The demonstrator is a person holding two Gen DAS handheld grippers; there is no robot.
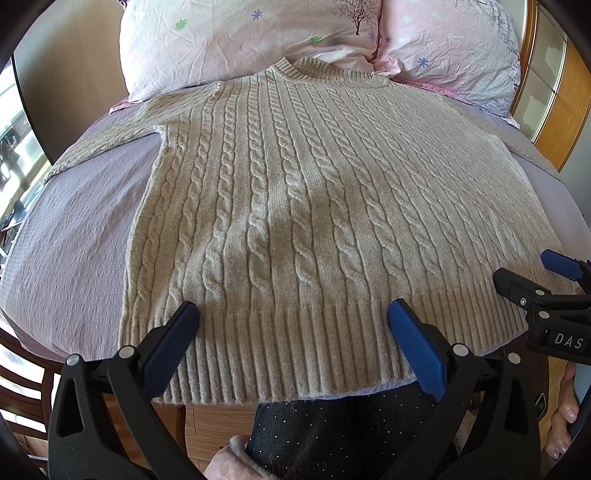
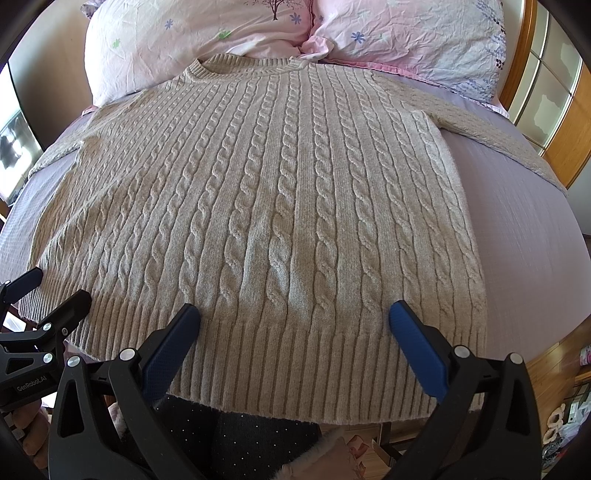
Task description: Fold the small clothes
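Both the left gripper [image 1: 293,314] and right gripper [image 2: 294,314] hover with jaws spread wide, grasping nothing, over the ribbed hem of the beige cable-knit sweater [image 1: 295,206], which lies flat on the bed [image 1: 74,240], collar away toward the pillows [image 1: 240,33]

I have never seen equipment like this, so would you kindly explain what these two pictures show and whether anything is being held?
No robot here: a person carries hand-held tongs, one per hand, each with a fisheye camera looking along its two blue-padded fingers. One picture is from the left tongs, the other from the right tongs; each also catches the other at its edge. On the bed's lilac sheet a beige cable-knit sweater lies flat, collar toward the pink pillows, sleeves spread sideways. Both tongs are open above the ribbed hem, holding nothing. Folding has not begun.
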